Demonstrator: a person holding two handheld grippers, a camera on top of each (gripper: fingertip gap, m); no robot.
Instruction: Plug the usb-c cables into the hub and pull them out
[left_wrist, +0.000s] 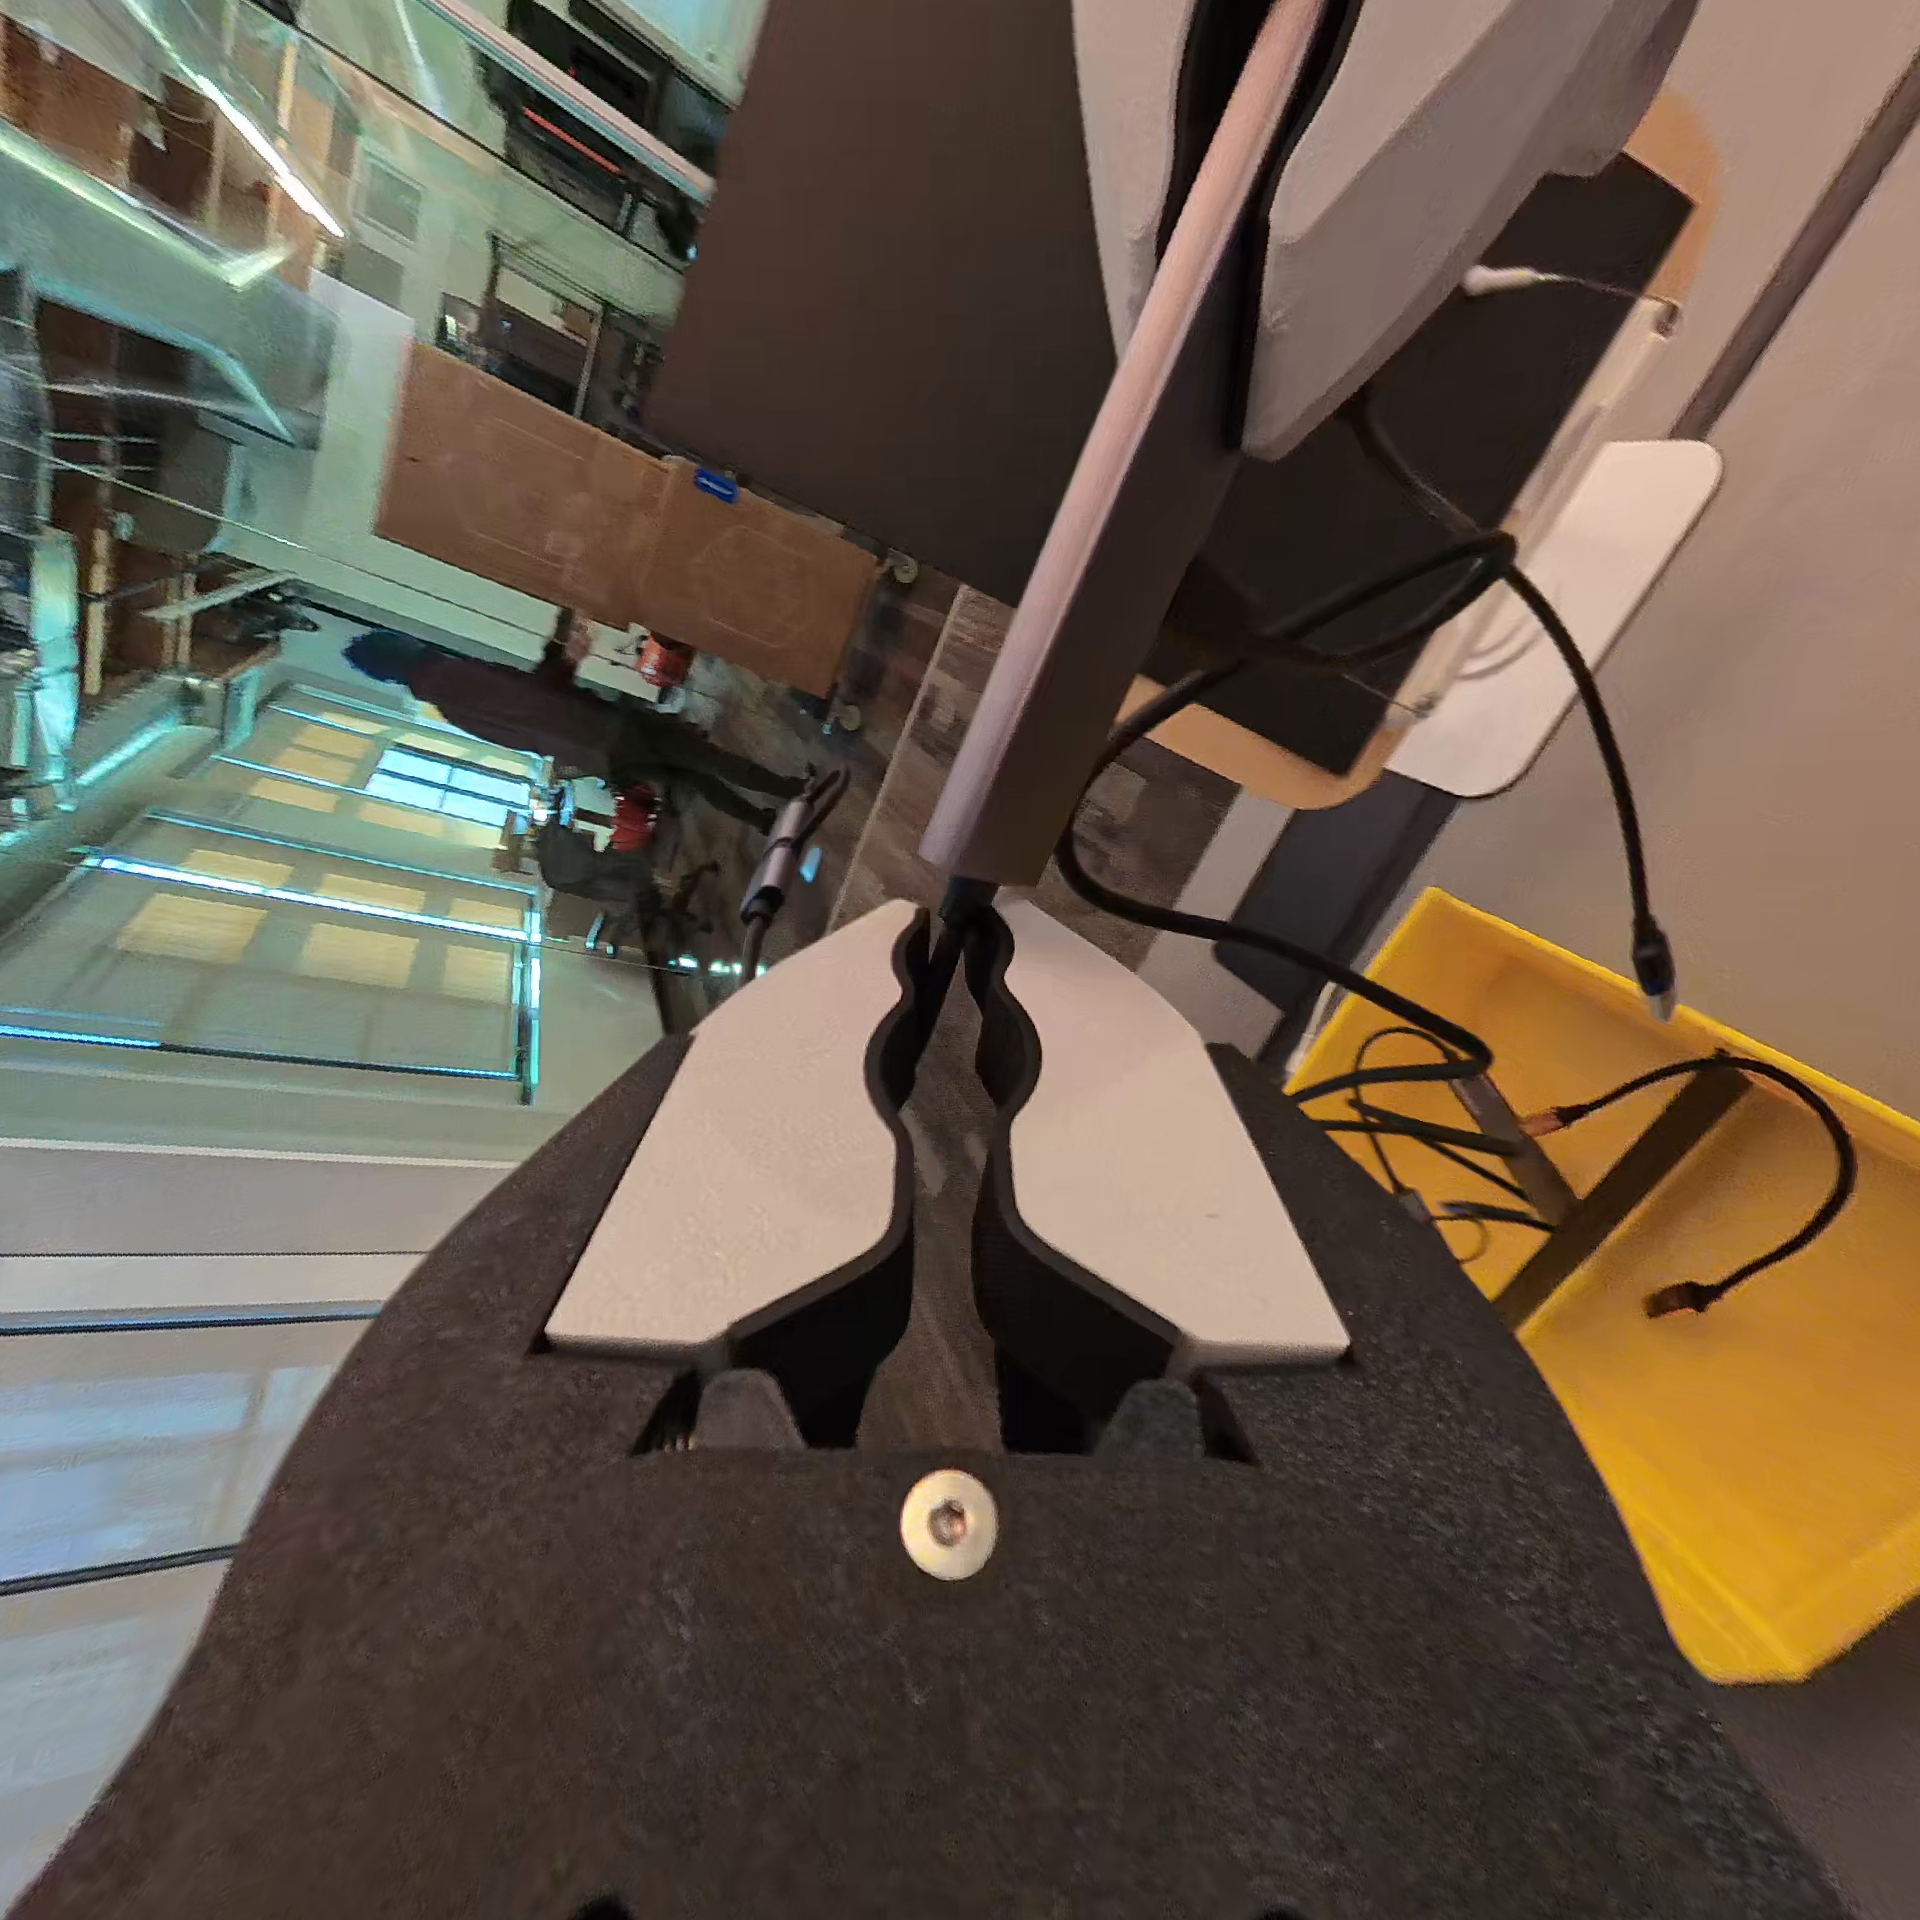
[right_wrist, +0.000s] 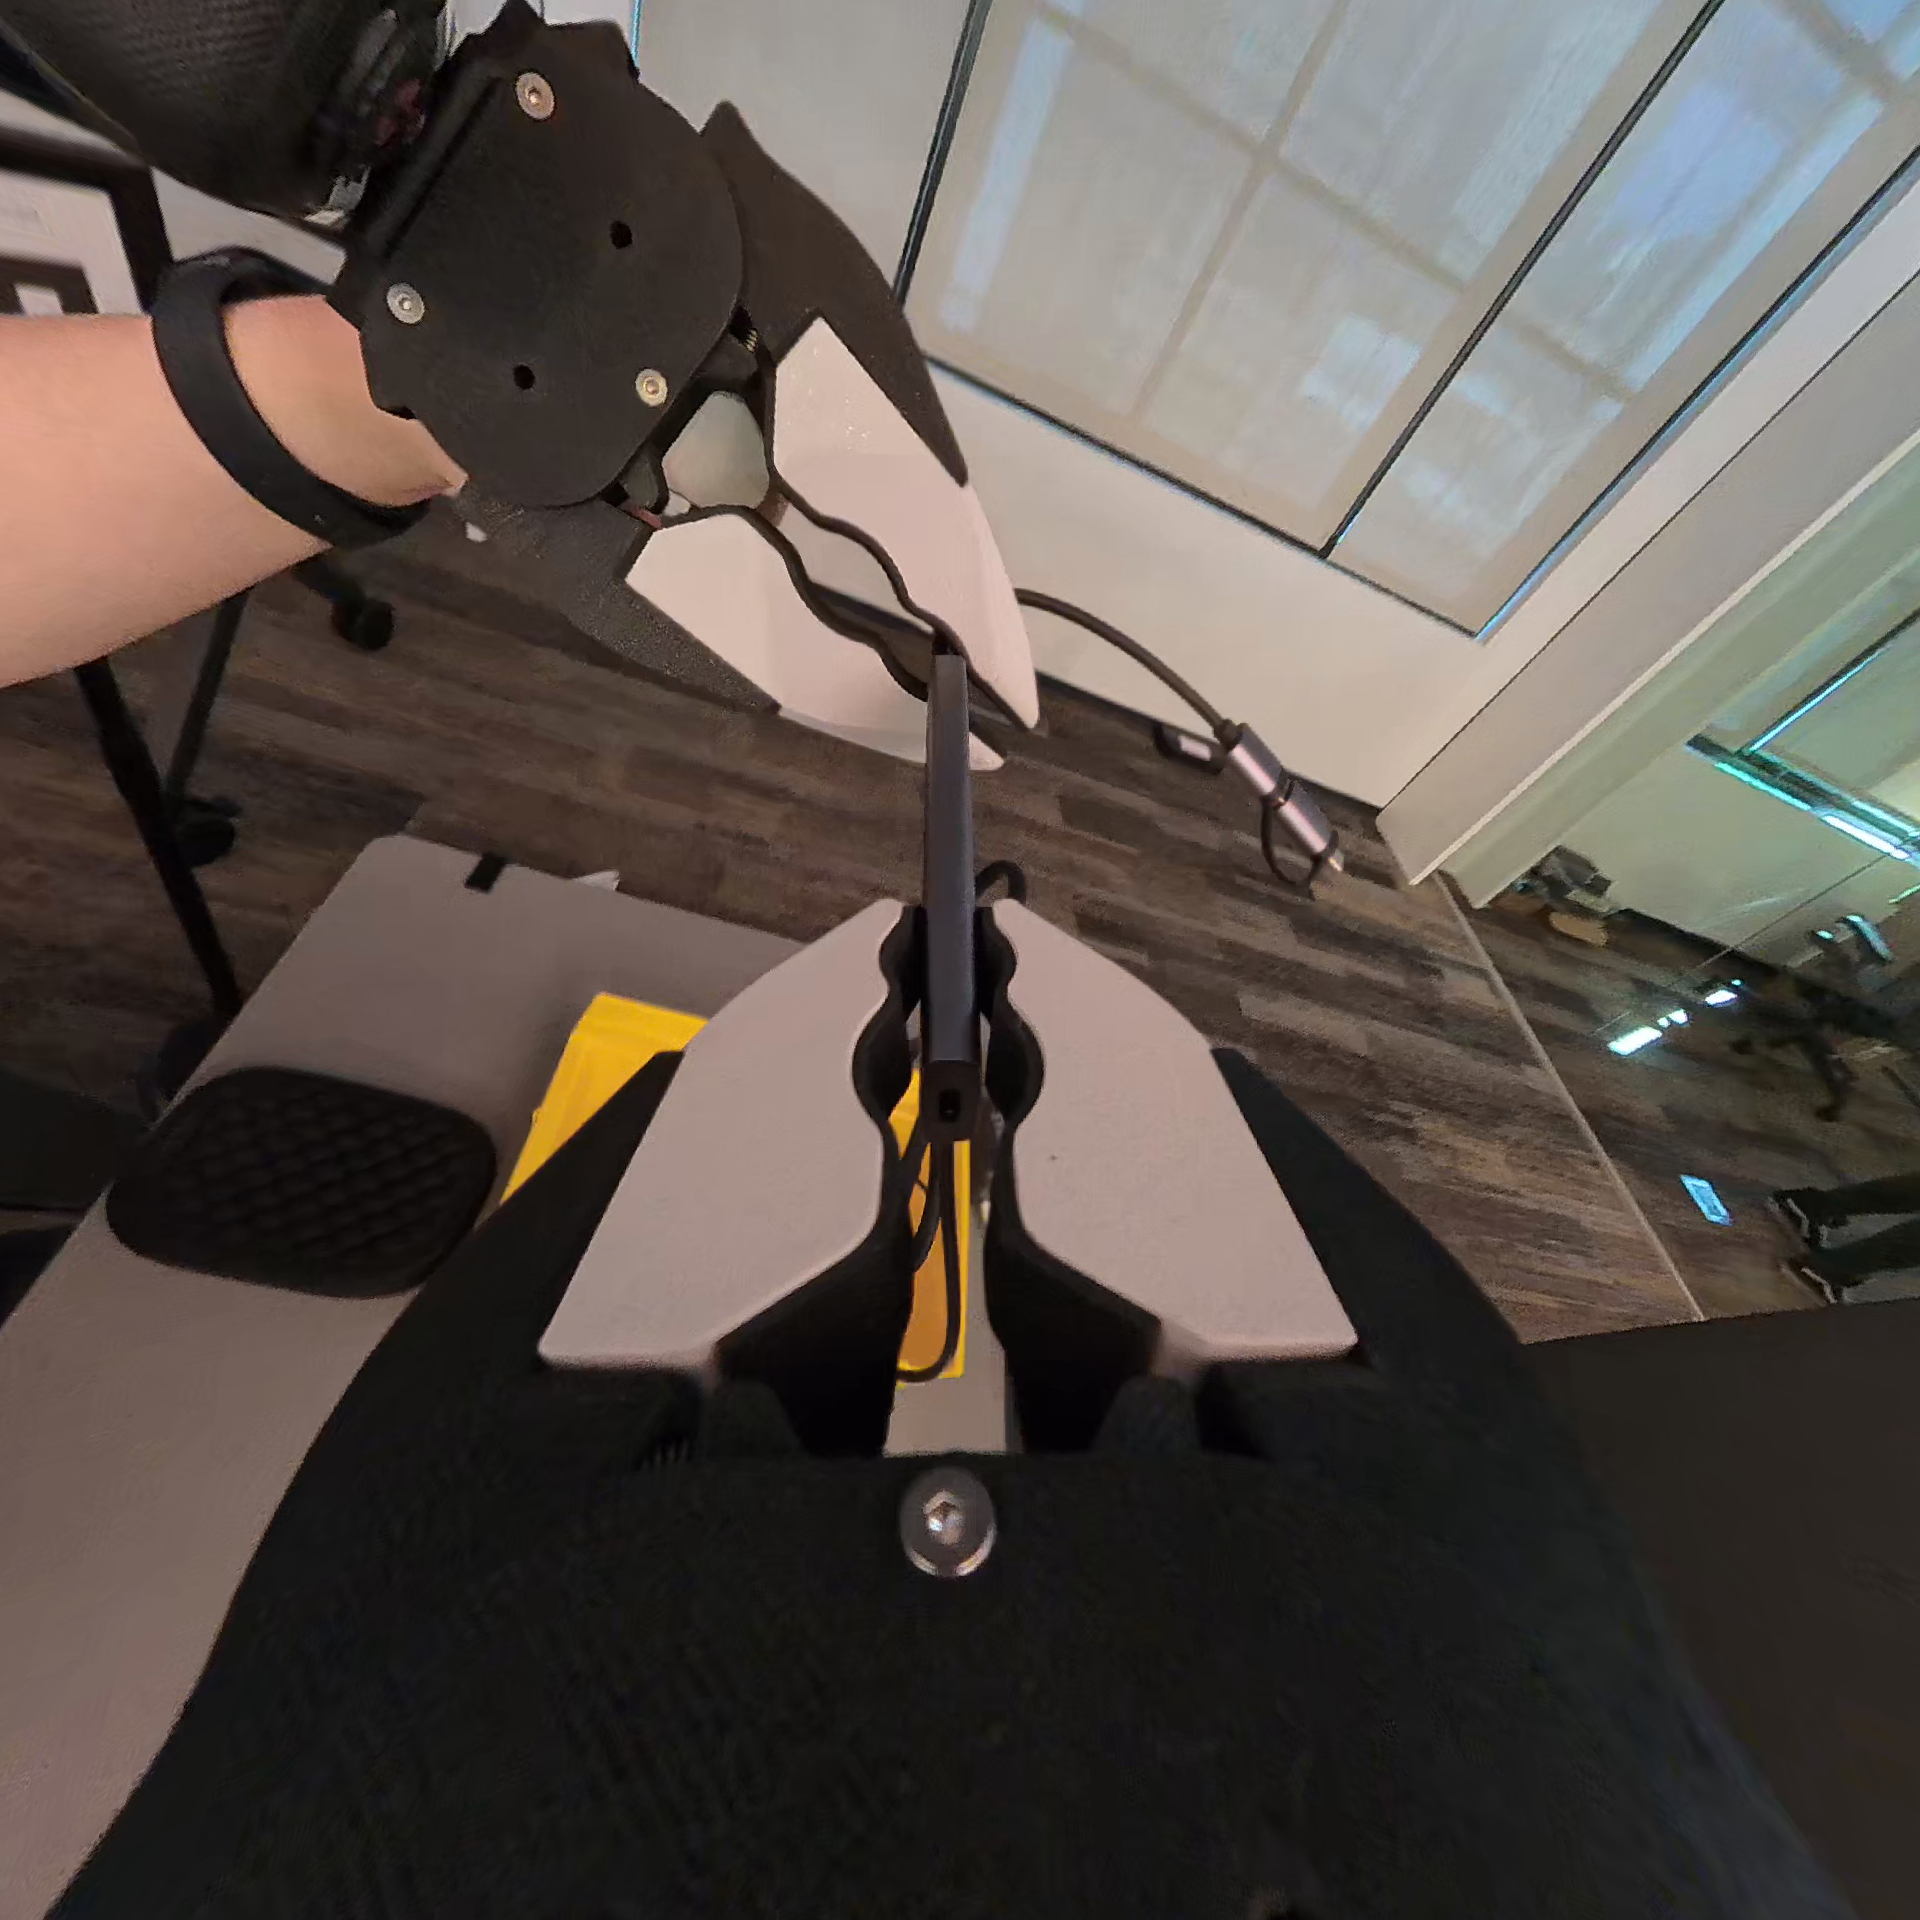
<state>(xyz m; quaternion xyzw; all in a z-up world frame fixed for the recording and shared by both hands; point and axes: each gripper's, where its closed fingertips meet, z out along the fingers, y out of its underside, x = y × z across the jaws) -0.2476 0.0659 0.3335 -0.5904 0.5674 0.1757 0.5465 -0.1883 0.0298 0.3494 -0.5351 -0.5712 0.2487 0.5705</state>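
Note:
A slim dark grey hub (left_wrist: 1101, 520) is held in the air between both grippers. My left gripper (left_wrist: 954, 925) is shut on the black cable stub at the hub's near end. It also shows in the right wrist view (right_wrist: 977, 707), held by a hand. My right gripper (right_wrist: 948, 935) is shut on the hub (right_wrist: 948, 831) near its other end, and it shows at the top of the left wrist view (left_wrist: 1216, 395). A black braided usb-c cable (left_wrist: 1600, 748) hangs loose with its plug (left_wrist: 1654, 977) free in the air. The hub's tail ends in a grey adapter (right_wrist: 1280, 800).
A yellow bin (left_wrist: 1714, 1455) at the lower right holds several more black cables (left_wrist: 1787, 1132). It stands on a white table (right_wrist: 343, 997) beside a black mesh pad (right_wrist: 301, 1179). Below is dark patterned carpet (right_wrist: 1299, 1039), with glass walls and chair legs around. One gripper's finger ends stand about 8 cm off the other's.

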